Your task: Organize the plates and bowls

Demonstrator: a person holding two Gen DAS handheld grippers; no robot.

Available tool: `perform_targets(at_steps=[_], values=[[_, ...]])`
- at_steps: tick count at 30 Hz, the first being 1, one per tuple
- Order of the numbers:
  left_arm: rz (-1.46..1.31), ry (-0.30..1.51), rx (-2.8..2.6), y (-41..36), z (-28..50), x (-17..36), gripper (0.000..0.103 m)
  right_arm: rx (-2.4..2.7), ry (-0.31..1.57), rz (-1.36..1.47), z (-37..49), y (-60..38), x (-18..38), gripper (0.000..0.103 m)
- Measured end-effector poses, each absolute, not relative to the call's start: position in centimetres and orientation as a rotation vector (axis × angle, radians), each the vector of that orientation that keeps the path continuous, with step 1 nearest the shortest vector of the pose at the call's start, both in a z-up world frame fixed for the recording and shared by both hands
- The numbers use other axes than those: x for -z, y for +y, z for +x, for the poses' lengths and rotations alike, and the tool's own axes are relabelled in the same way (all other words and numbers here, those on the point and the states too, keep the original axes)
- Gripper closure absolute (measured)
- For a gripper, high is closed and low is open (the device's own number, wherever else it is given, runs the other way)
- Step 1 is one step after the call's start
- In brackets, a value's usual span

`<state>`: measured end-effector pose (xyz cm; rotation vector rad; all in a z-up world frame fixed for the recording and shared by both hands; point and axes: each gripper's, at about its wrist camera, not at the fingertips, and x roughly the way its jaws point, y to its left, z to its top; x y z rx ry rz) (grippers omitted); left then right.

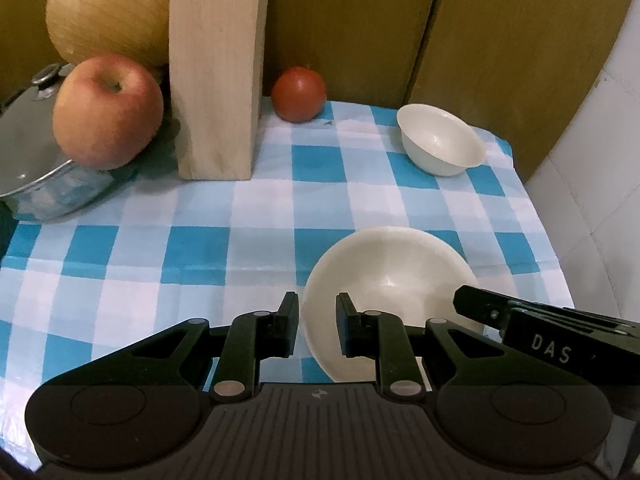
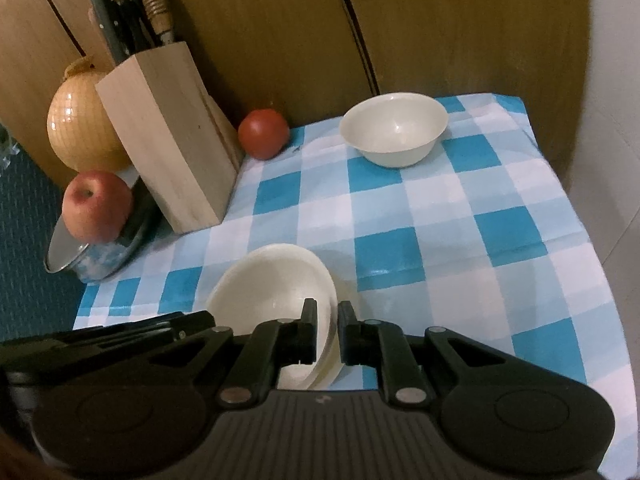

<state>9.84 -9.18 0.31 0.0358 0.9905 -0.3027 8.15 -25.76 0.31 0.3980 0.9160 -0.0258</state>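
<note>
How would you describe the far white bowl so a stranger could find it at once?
Start at the wooden knife block on the checked cloth. Past the tomato, near the cloth's back corner, stands the small bowl. Unlike the near stacked dishes, it sits alone, no tongs holding it.

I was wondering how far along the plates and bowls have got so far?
Done: near bowl looks nested on a plate. In hand: left gripper and right gripper each clamp that stack's rim. Left: the far bowl sits alone by the tomato.

Checked cloth [image 1: 200, 248] carries 2 bowls [image 1: 440, 140], knife block [image 1: 216, 80].
</note>
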Motion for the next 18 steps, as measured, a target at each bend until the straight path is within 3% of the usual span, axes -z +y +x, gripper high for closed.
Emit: perform_targets(at_steps=[18], values=[[0.041,0.977,0.329,-9.7,9.8,-0.3,0.076,0.051,0.9,0.436,8.4,-27.6,-0.7,0.089]])
